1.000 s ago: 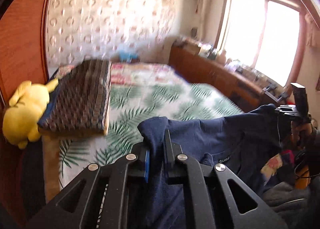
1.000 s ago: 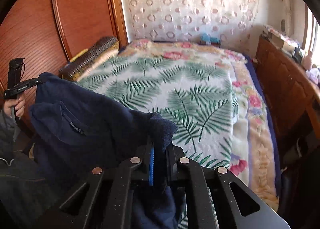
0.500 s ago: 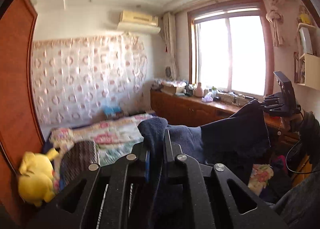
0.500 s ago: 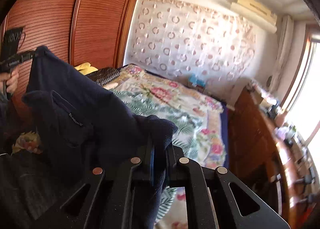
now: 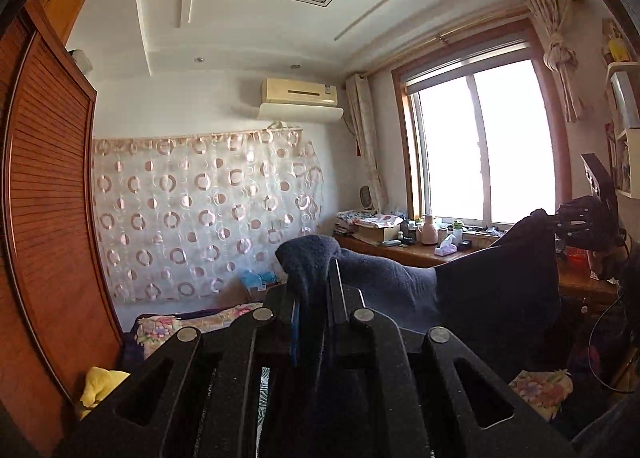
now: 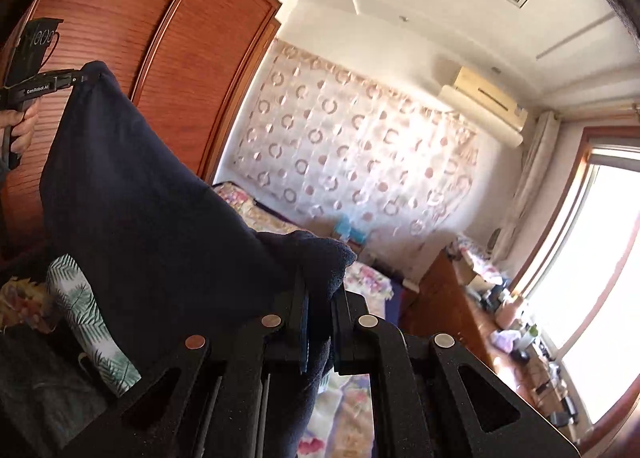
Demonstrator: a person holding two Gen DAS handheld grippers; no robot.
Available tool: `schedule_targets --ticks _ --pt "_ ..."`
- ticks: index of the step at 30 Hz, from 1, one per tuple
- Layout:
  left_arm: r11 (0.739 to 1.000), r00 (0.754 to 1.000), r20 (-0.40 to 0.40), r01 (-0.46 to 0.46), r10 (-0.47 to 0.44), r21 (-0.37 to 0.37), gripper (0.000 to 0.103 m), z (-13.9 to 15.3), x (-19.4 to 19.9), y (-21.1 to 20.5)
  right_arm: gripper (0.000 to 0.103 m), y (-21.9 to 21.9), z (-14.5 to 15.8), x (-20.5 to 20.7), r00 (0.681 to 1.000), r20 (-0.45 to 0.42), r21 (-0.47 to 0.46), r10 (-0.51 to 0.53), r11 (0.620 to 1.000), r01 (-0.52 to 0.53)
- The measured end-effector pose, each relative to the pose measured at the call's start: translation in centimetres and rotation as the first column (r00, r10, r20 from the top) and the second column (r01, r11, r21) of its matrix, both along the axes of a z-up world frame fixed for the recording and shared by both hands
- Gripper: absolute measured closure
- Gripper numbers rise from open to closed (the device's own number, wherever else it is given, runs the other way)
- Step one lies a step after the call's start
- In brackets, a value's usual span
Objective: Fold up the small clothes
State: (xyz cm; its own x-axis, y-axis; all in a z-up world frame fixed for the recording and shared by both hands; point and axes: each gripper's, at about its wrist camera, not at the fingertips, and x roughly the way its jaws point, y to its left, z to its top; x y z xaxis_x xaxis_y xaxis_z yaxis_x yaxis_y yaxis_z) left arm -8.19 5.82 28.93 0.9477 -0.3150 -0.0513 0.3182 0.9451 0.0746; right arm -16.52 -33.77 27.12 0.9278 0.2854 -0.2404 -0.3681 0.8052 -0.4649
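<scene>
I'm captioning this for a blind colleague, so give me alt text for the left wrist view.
The left gripper, shut on a corner of a dark navy garment, holds it up stretched toward the right gripper, which holds the far corner. Behind are a circle-patterned curtain, a wall air conditioner, a bright window and a cluttered wooden counter.

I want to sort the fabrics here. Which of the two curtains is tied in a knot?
The striped curtain at the window's right side is knotted; the circle-patterned curtain hangs flat on the wall.

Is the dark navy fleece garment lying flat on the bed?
No: the dark navy fleece garment hangs stretched in the air between both grippers.
</scene>
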Motion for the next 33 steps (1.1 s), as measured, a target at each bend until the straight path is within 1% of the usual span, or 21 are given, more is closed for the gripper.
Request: schedule_targets --ticks 2,4,6,8,9,10,12,15,17,18,20,21,22,23,24,25,26,28,30,32,33 --pt "1.000 1.000 -0.001 -0.017 0.017 -0.009 0.093 0.1 0.7 0.6 0.095 -0.2 0.3 -0.3 1.000 0.020 0.012 -0.002 1.000 0.002" --pt "0.999 0.999 -0.013 -0.034 0.033 -0.014 0.093 -0.6 1.5 1.0 0.095 -0.1 -0.5 -0.2 1.000 0.020 0.018 -0.003 1.000 0.003" --pt "0.999 0.998 -0.026 -0.053 0.053 -0.006 0.093 -2.1 2.2 0.9 0.095 0.2 -1.9 0.3 1.000 0.012 0.027 -0.001 1.000 0.001" --pt "0.998 0.996 -0.061 -0.068 0.068 -0.004 0.093 -4.3 4.1 1.0 0.095 0.6 -2.8 1.5 1.000 -0.003 0.020 -0.009 1.000 0.010" --pt "0.997 0.994 -0.081 -0.076 0.075 -0.003 0.093 -5.4 5.4 1.2 0.095 0.6 -3.4 2.5 1.000 -0.014 0.015 -0.020 1.000 0.020" --pt "0.997 0.992 -0.099 -0.083 0.082 -0.002 0.093 -6.3 6.5 1.3 0.095 0.6 -3.2 3.7 0.999 -0.028 0.015 -0.032 0.999 0.032" --pt "0.995 0.983 -0.151 -0.103 0.101 -0.001 0.093 -9.0 9.5 1.1 0.095 0.6 -4.6 6.8 0.995 -0.082 0.031 -0.047 0.998 0.050" --pt "0.990 0.958 -0.253 -0.138 0.134 0.004 0.093 -14.2 15.8 1.3 0.095 1.0 -8.5 12.3 0.983 -0.168 0.030 -0.071 0.997 0.077" --pt "0.987 0.942 -0.295 -0.161 0.159 0.020 0.093 -16.9 19.2 1.1 0.095 1.5 -11.9 16.8 0.969 -0.227 0.023 -0.099 0.994 0.107" --pt "0.984 0.933 -0.315 -0.178 0.176 0.024 0.092 -18.8 21.3 1.1 0.095 1.9 -13.2 18.7 0.964 -0.241 0.019 -0.116 0.992 0.124" --pt "0.982 0.919 -0.348 -0.189 0.185 0.022 0.088 -21.2 24.2 1.2 0.095 2.6 -16.7 22.7 0.951 -0.252 0.027 -0.178 0.981 0.191" --pt "0.980 0.909 -0.371 -0.195 0.191 0.025 0.086 -22.5 25.3 1.1 0.090 2.9 -18.3 24.4 0.937 -0.285 0.039 -0.200 0.975 0.220" --pt "0.978 0.891 -0.404 -0.207 0.205 0.039 0.084 -23.9 26.6 0.9 0.084 3.3 -19.8 25.8 0.921 -0.321 0.041 -0.220 0.969 0.245" --pt "0.976 0.876 -0.434 -0.211 0.211 0.050 0.084 -24.9 27.4 0.6 0.071 3.5 -21.5 27.1 0.903 -0.352 0.043 -0.245 0.960 0.277" --pt "0.976 0.864 -0.457 -0.210 0.212 0.056 0.084 -26.1 28.0 0.4 0.067 3.3 -22.9 28.1 0.886 -0.379 0.060 -0.266 0.949 0.311" --pt "0.975 0.865 -0.450 -0.213 0.219 0.065 0.083 -26.6 28.0 0.2 0.067 3.2 -24.1 28.8 0.871 -0.408 0.082 -0.272 0.940 0.331" --pt "0.973 0.868 -0.441 -0.217 0.228 0.075 0.081 -26.7 27.9 0.1 0.067 3.2 -25.0 29.3 0.861 -0.438 0.100 -0.260 0.937 0.334" --pt "0.972 0.866 -0.441 -0.222 0.235 0.081 0.060 -26.5 27.7 0.2 0.067 3.1 -26.7 29.3 0.848 -0.464 0.104 -0.257 0.935 0.340" --pt "0.976 0.862 -0.459 -0.205 0.213 0.068 0.056 -26.5 27.2 0.3 0.067 2.7 -27.2 29.7 0.839 -0.486 0.113 -0.244 0.935 0.337" --pt "0.980 0.855 -0.480 -0.187 0.196 0.067 0.049 -26.5 26.5 0.4 0.067 2.2 -27.3 30.3 0.832 -0.507 0.119 -0.224 0.938 0.325" --pt "0.982 0.852 -0.488 -0.177 0.188 0.069 0.041 -26.6 26.2 0.3 0.067 1.8 -27.3 30.6 0.831 -0.512 0.119 -0.219 0.940 0.321"
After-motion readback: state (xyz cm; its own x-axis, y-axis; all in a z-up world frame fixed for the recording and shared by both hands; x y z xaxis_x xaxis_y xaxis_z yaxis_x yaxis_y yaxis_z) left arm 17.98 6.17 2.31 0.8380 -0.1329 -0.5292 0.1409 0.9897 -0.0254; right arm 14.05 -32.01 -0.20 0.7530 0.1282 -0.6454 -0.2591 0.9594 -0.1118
